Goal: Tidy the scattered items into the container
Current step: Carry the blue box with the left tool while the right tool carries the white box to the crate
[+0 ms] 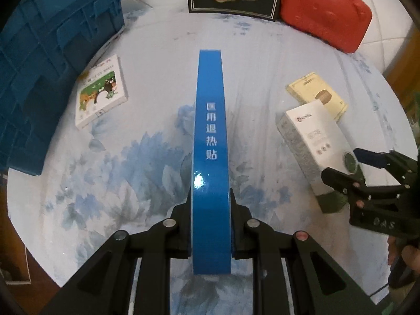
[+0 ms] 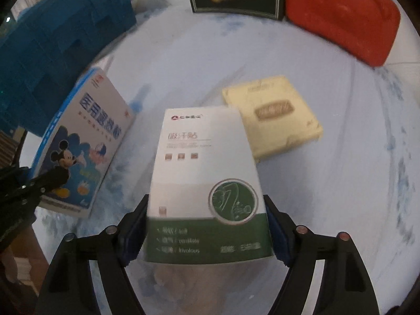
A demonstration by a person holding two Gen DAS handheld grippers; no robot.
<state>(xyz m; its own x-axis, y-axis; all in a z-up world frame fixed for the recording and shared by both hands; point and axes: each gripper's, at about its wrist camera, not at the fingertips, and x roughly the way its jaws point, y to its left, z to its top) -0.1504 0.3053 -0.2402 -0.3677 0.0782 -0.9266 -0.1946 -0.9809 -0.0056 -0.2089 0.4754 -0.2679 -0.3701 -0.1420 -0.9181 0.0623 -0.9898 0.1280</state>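
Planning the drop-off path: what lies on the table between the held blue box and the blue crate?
Only the white picture box lies between the blue box and the blue crate, in the left wrist view.

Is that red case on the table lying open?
No. The red case lies at the far edge of the table with its lid closed and its handle on top.

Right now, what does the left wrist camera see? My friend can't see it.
The left tongs are shut on a thin blue box held on edge over a flowery table. Around it lie a cartoon box, a white-and-green box and a blue crate.
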